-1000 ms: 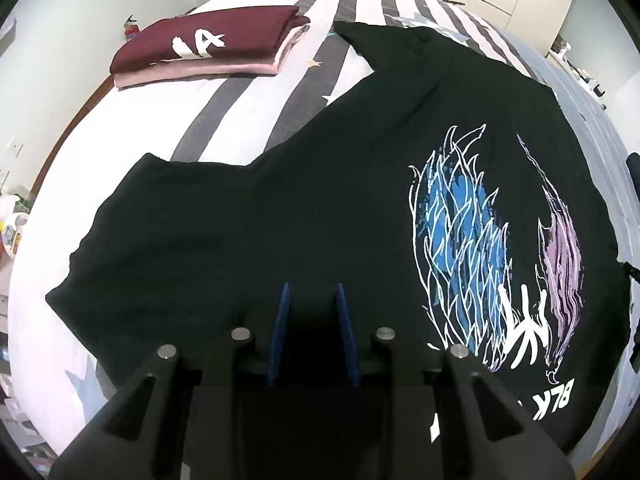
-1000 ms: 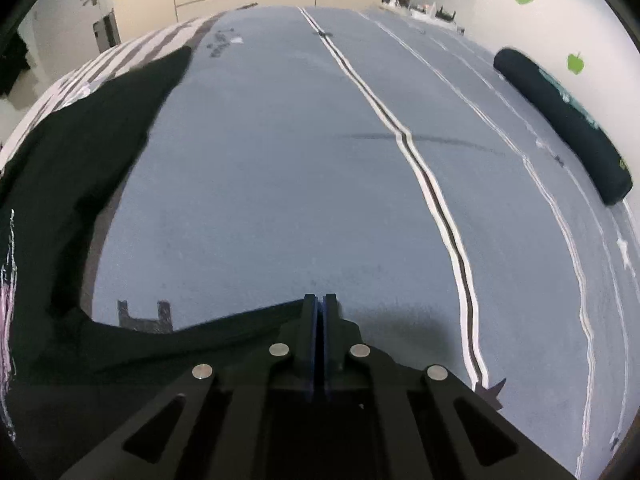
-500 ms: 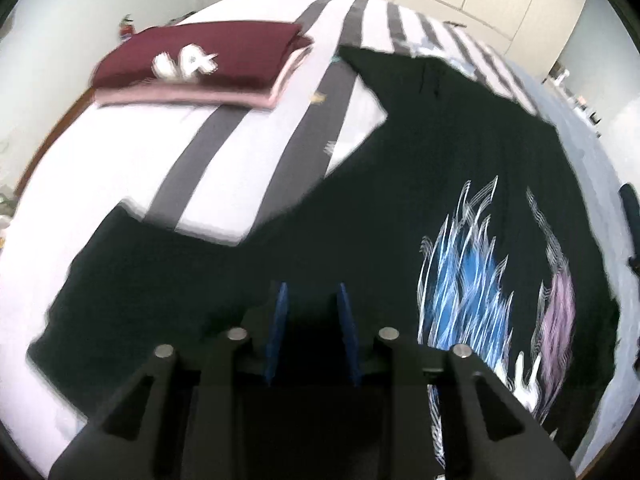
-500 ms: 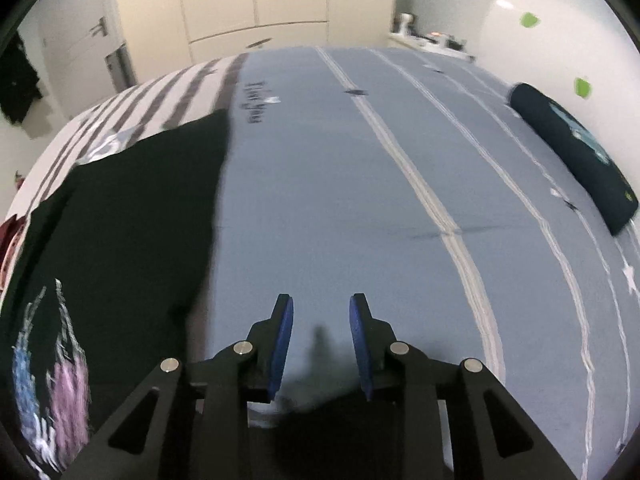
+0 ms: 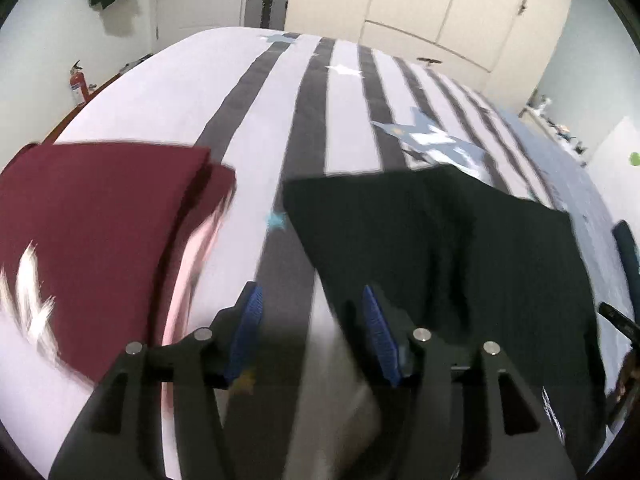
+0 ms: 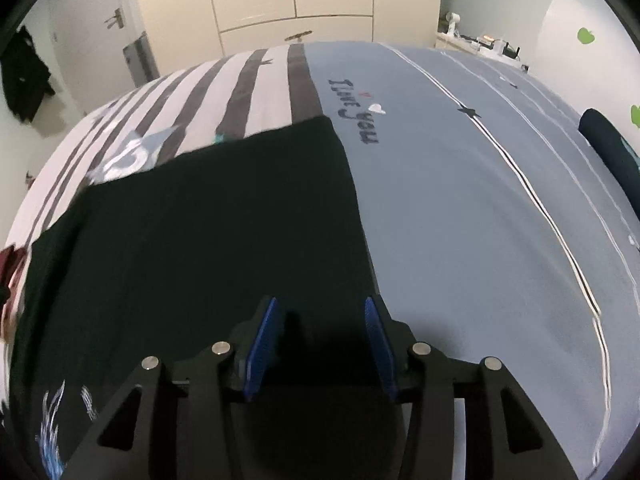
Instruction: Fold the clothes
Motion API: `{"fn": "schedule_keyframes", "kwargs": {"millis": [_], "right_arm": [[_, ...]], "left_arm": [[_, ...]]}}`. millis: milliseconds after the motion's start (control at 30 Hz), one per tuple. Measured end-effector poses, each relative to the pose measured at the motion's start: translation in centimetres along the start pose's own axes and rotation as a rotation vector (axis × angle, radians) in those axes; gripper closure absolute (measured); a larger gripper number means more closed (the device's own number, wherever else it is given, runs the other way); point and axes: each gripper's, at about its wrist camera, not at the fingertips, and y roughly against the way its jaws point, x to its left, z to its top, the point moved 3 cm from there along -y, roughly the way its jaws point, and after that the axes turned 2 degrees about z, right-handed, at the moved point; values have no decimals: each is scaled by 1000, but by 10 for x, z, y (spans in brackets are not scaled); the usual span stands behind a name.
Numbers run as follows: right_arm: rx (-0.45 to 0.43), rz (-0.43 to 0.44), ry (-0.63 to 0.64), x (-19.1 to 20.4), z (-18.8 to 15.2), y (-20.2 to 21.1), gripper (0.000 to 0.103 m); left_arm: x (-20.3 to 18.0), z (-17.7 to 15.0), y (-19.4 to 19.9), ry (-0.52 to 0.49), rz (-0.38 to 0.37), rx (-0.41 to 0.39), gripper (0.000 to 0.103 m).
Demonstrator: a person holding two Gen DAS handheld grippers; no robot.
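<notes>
Both tools let go of the shirt

The black cotton T-shirt [image 6: 208,240] lies spread on the striped bed [image 5: 344,120] beside a folded maroon stack [image 5: 92,240]; left tool [image 5: 312,336] and right tool [image 6: 320,344], clamped a second ago, now gape empty above it, suggesting one fold just landed.

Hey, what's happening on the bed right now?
A person is folding laundry with two handheld grippers. A black T-shirt lies spread on the bed, partly on its striped side and partly on the blue side. Both the left gripper and the right gripper are open and hold nothing; the right one hovers over the shirt's near edge. A folded maroon shirt already sits to the left, on top of something pink.
</notes>
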Motion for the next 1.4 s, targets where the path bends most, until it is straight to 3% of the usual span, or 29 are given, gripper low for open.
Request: {"fn": "schedule_keyframes", "kwargs": {"millis": [133,400,600,633,700,833,933,1167,1233,1300,1400], "right_arm": [[-10,-22,-5,-9,22,-21,61],[11,-28,-29,-32,54,-52,61],[35,12,-20,-31,64,-73,61],[34,14,-9,-29,66,-75,61],[31,17,3,-26,69,-79,61],[33,21,3,-26,79,-89,58],[26,27,3,-23,94,-95,58],[34,50,-14,-17,129,-112,58],[48,43,-2,-13,133,-116,65],[52,27,27,-7,134,-117,94],[38,-16,102,7,131,-115,98]], "left_arm": [[2,24,-33,23,15,7,54],[-5,31,-61,-18,-4,10,54],[-22,35,-72,-117,3,9,55],[-24,35,-74,-130,6,10,57],[-26,35,-76,-146,17,9,74],[-35,40,-77,-192,49,17,96],[-44,50,-75,-232,94,0,98],[-29,91,-74,-212,146,-22,98],[-31,98,-78,-219,150,-18,98],[-35,104,-81,-211,145,-23,98],[-43,117,-89,-186,137,-24,98]]}}
